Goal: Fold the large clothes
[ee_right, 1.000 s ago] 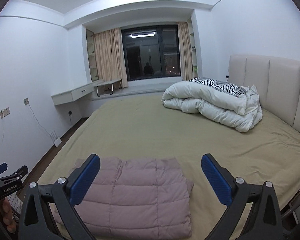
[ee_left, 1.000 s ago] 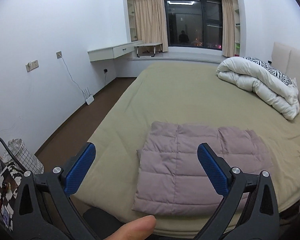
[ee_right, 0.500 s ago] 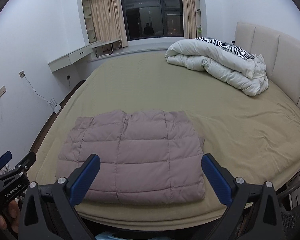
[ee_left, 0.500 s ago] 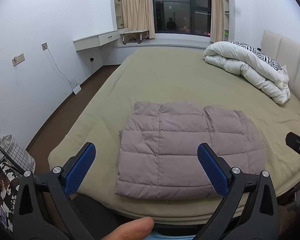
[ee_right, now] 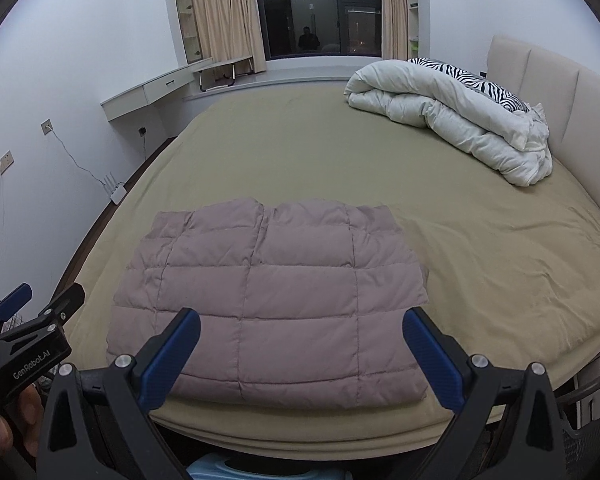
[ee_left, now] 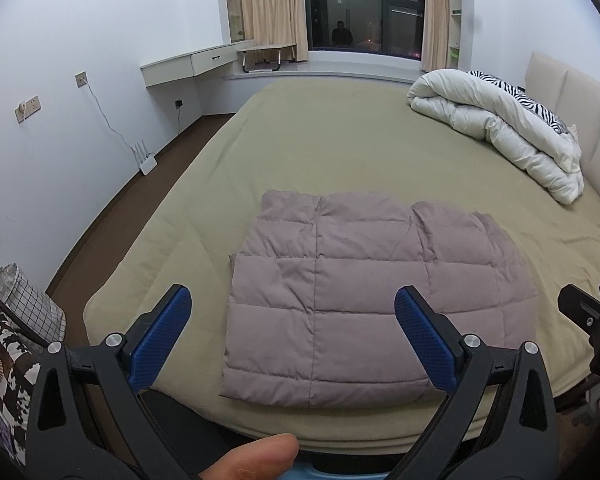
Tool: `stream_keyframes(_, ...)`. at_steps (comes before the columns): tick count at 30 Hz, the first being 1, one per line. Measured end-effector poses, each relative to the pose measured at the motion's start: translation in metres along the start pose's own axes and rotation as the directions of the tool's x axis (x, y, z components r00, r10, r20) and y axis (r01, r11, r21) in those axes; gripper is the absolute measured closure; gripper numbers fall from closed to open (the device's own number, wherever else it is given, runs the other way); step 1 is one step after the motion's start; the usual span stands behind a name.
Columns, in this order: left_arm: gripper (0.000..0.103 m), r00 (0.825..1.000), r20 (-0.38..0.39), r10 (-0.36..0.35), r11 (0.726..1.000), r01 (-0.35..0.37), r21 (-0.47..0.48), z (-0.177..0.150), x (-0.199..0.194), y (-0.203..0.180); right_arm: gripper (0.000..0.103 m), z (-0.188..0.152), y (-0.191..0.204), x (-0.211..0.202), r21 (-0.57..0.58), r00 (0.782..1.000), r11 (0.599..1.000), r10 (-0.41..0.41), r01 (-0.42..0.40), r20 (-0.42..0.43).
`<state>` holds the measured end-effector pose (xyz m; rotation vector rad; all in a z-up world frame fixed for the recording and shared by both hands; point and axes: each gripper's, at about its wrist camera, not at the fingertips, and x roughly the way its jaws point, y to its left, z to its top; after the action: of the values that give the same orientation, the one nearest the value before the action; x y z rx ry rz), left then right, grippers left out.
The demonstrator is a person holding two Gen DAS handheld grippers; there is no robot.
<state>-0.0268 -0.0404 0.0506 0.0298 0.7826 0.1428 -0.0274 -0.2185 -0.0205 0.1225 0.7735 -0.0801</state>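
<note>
A mauve quilted down garment (ee_left: 352, 292) lies folded into a flat rectangle near the front edge of the olive bed (ee_left: 340, 152); it also shows in the right wrist view (ee_right: 272, 296). My left gripper (ee_left: 292, 332) is open and empty, held above the bed's front edge before the garment. My right gripper (ee_right: 300, 352) is open and empty, likewise before the garment. Each gripper shows at the edge of the other's view: the right one (ee_left: 592, 320), the left one (ee_right: 28, 320).
A rolled white duvet with a zebra pillow (ee_right: 452, 116) lies by the beige headboard (ee_right: 560, 92). A checked basket (ee_left: 28, 304) stands on the floor at left. A wall desk (ee_left: 192, 64) and a router (ee_left: 146, 162) are by the left wall.
Both grippers have risen and tilted down, so the folded garment shows more from above and fuller in each view. The garment has not moved. Both stay open.
</note>
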Motion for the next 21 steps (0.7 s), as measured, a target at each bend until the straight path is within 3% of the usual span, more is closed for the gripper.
stream_keyframes(21, 0.0, 0.999, -0.051, -0.009, 1.0, 0.008, -0.025, -0.003, 0.039, -0.004, 0.0, -0.005, 0.001, 0.027, -0.001, 0.998, 1.0, -0.005, 0.005, -0.067)
